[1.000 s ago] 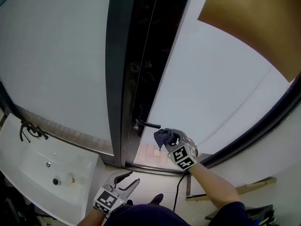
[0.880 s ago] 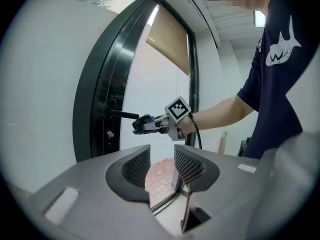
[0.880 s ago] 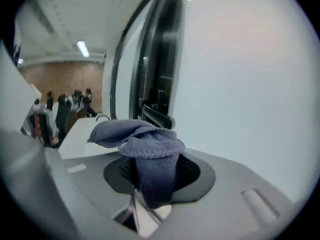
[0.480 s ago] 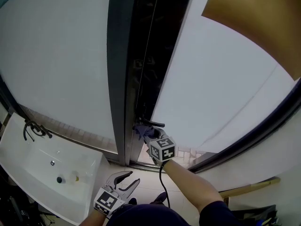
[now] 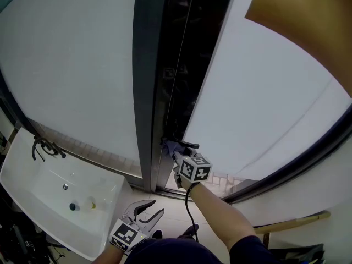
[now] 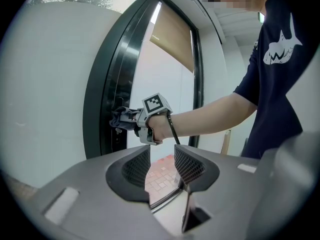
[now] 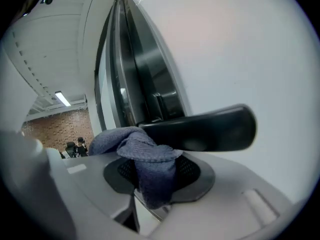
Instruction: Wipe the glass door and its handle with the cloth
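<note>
The black lever handle (image 5: 190,144) sticks out from the dark frame (image 5: 146,65) of the frosted glass door (image 5: 258,92). My right gripper (image 5: 176,150) is shut on a grey-blue cloth (image 5: 169,146) and holds it against the inner end of the handle. In the right gripper view the cloth (image 7: 150,159) bunches between the jaws just under the handle (image 7: 200,130). My left gripper (image 5: 149,208) hangs low near the person's body, open and holding nothing. The left gripper view shows its jaws apart (image 6: 161,165) and, beyond them, the right gripper (image 6: 142,120) with the cloth (image 6: 120,116) at the door.
A white sink (image 5: 33,175) with a dark tap (image 5: 44,147) stands at the lower left. A brown roller blind (image 5: 308,26) covers the top of the pane. Reddish paving (image 5: 220,179) shows past the threshold. A black cable (image 5: 188,213) trails from the right gripper.
My right gripper has carried the cloth left from beside the handle's free end onto the handle near the frame. The left gripper has stayed put.
</note>
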Motion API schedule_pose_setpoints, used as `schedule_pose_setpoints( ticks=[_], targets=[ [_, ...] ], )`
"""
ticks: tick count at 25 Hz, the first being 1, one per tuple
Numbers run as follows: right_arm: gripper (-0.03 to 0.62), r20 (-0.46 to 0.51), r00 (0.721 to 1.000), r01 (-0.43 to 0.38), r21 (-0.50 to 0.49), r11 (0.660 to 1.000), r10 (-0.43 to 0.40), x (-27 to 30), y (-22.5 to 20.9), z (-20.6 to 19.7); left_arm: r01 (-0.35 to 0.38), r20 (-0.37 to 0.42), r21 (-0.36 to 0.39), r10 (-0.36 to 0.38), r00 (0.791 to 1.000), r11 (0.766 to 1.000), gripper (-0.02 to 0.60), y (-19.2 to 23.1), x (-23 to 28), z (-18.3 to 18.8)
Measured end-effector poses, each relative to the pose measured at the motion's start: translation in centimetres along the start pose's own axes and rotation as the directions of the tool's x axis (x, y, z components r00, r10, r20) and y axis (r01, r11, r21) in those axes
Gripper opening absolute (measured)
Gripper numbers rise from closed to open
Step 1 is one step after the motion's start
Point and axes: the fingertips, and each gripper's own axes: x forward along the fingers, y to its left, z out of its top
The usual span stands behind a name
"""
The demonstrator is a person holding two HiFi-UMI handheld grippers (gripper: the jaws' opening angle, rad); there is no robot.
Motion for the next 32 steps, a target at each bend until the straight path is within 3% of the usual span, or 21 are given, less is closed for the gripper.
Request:
schedule_pose_setpoints(
  ticks=[5,20,27,32],
  targets=[
    [0.144,0.018,1.000,0.023,0.064,0.998,-0.024,-2.2,-1.7,0.0,0.019,0.004,0.005,-0.019,1.000,1.000,0.146,-0.3,0.3,0.3],
    [0.144,0.056,0.989,0.131,0.073,0.989,-0.136,-8.6,-7.5,0.9,0.064,0.008,0.025,-0.064,0.998,0.998,0.146,-1.2,1.5,0.8],
    [0.144,-0.016,0.997,0.076,0.027,0.997,-0.075,-7.1,-5.1,-2.0,0.048,0.007,0.016,-0.048,0.999,0.999,0.146,-0.9,1.2,0.6],
    [0.144,0.052,0.998,0.027,0.090,0.996,-0.032,-3.1,-2.9,-0.9,0.035,-0.005,0.003,-0.035,0.999,0.999,0.146,-0.4,0.9,0.1]
  ],
)
